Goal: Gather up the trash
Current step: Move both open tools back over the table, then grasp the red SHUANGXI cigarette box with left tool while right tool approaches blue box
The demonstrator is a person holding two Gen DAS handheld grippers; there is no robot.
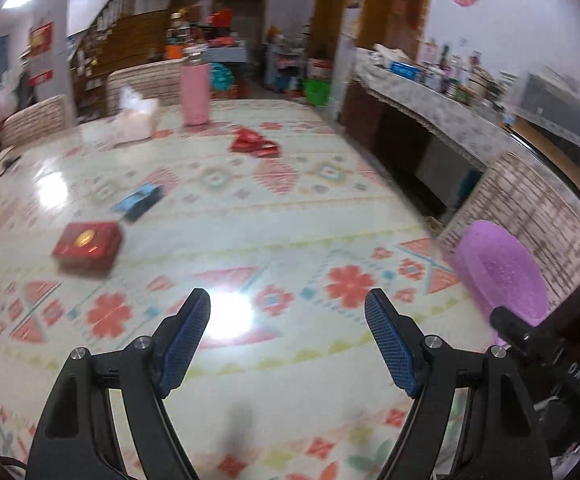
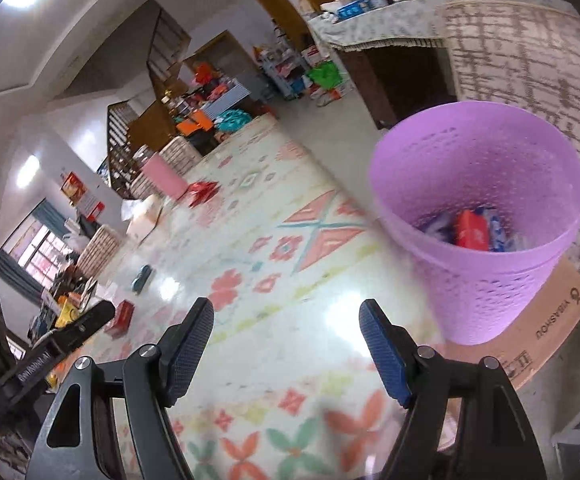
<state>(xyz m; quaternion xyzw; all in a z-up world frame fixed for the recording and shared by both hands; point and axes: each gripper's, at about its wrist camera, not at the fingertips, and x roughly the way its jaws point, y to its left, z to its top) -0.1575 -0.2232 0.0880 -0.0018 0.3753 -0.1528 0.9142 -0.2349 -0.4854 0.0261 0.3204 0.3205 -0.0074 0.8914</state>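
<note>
The cardboard box under the purple bin reads "VIBASYOU".

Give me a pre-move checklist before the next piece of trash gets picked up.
1. Left gripper open, nothing held: ok.
2. Right gripper open, nothing held: ok.
3. Purple bin upright with room left: ok.
4. Trash still on the table: red box, blue packet, red wrapper: ok.
5. Pink bottle and tissue box stand apart from the wrapper: ok.
6. Whether the red box counts as trash: cannot tell.
</note>
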